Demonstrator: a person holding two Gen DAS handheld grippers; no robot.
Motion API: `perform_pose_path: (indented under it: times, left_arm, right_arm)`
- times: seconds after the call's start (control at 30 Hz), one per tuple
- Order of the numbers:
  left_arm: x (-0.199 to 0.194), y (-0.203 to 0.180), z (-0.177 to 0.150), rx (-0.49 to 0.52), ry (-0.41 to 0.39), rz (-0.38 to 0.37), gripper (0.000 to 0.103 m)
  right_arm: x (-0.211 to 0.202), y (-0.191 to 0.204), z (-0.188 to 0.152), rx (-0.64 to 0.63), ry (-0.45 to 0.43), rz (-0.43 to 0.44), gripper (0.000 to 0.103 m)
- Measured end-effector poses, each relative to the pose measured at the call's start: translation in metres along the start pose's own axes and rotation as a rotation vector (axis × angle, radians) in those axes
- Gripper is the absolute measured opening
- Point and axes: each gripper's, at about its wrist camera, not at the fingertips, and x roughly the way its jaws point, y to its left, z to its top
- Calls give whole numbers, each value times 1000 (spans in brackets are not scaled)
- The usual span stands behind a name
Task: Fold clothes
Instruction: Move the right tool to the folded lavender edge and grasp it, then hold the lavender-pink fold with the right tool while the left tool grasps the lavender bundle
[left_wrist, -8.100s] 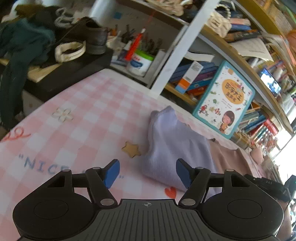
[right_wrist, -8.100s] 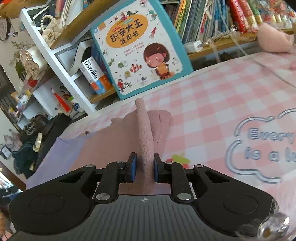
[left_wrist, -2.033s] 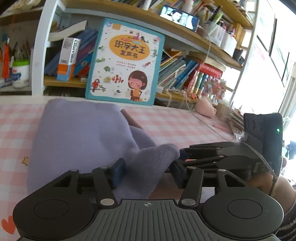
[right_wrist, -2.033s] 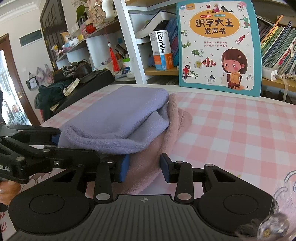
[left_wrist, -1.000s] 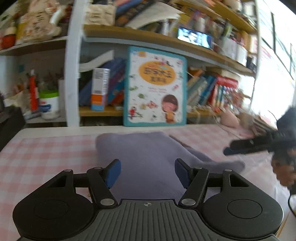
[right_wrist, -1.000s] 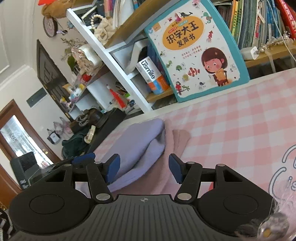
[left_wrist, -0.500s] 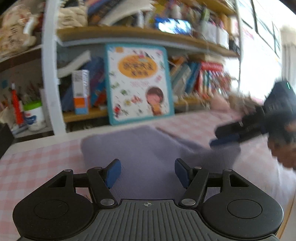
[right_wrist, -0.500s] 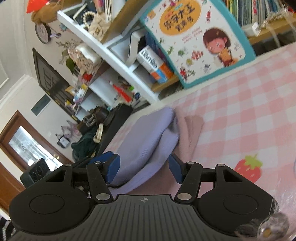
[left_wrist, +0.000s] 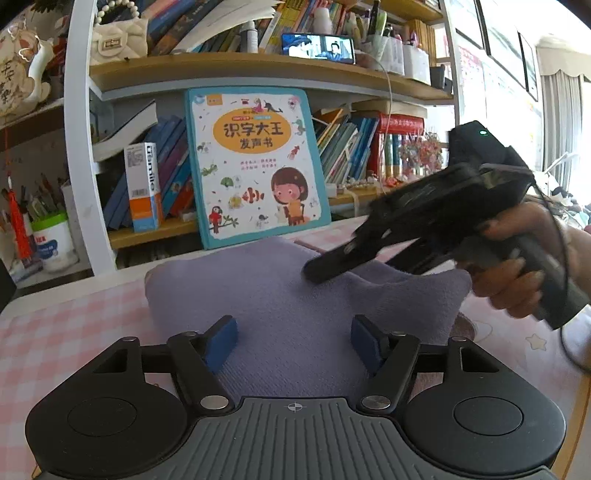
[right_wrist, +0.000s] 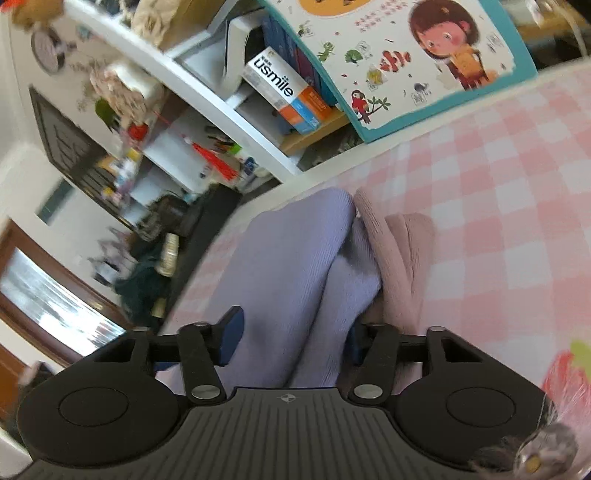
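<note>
The left gripper (left_wrist: 293, 341) stands spread wide, empty, with the folded lavender garment (left_wrist: 295, 314) lying on the pink checked cloth (left_wrist: 66, 332) directly ahead between its blue pads (left_wrist: 221, 343). To its right, a hand (left_wrist: 517, 266) holds the right gripper (right_wrist: 291, 338), also parted, straddling the lavender folds; the pink garment (right_wrist: 402, 254) lies just right of them, touching.

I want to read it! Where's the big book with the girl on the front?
In the left wrist view the picture book stands upright against the bookshelf, behind the purple garment, right of the white toothpaste box.
</note>
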Motion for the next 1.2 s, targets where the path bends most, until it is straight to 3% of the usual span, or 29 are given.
perform_pose_path:
  times: [0.07, 0.2, 0.23, 0.27, 0.37, 0.4, 0.43, 0.57, 0.63, 0.67, 0.7, 0.87, 0.9, 0.97, 1.03, 1.1, 1.2]
  left_arm:
    - [0, 1, 1, -5, 0, -4, 71]
    - [-1, 3, 1, -11, 0, -13, 77]
    - [0, 3, 2, -12, 2, -14, 77]
    - [0, 3, 2, -10, 5, -13, 78]
    - [0, 1, 2, 2, 10, -7, 78]
    - [0, 0, 2, 5, 10, -6, 78]
    - [0, 0, 1, 5, 10, -6, 78]
    - [-1, 0, 1, 0, 8, -13, 79]
    - [-1, 0, 1, 0, 8, -14, 79]
    - [-1, 0, 1, 0, 8, -13, 79]
    - [-1, 0, 1, 1, 8, -13, 80]
    - [0, -1, 1, 12, 12, -12, 83]
    - [0, -1, 1, 14, 13, -12, 83]
    - [0, -2, 1, 18, 15, -11, 83]
    - [0, -3, 1, 21, 15, -6, 83]
    - [0, -2, 1, 15, 13, -7, 83]
    - [0, 0, 1, 3, 11, -14, 85]
  right_arm:
    - [2, 17, -3, -124, -26, -89, 22]
    - [-7, 85, -46, -736, -192, -250, 18]
    - [-7, 91, -56, -841, -209, -271, 18]
    - [-6, 91, -57, -861, -203, -280, 18]
    - [2, 58, -31, -574, -92, -254, 31]
    - [3, 42, -21, -448, -68, -216, 39]
    - [2, 28, -14, -336, -57, -177, 41]
    - [-4, -8, 3, -52, -57, -44, 41]
    - [-4, -15, 8, 44, -61, -3, 33]
    - [-3, -13, 9, 53, -64, -5, 16]
    - [-3, -6, 10, 19, -75, -18, 16]
    - [-2, 67, -24, -627, -201, -197, 16]
    - [3, 65, -26, -642, -173, -233, 17]
    - [13, 46, -18, -515, -91, -254, 20]
    - [8, 29, -11, -365, -82, -212, 24]
    - [-2, 27, -8, -314, -89, -203, 36]
    - [-21, 25, -9, -232, -69, -150, 45]
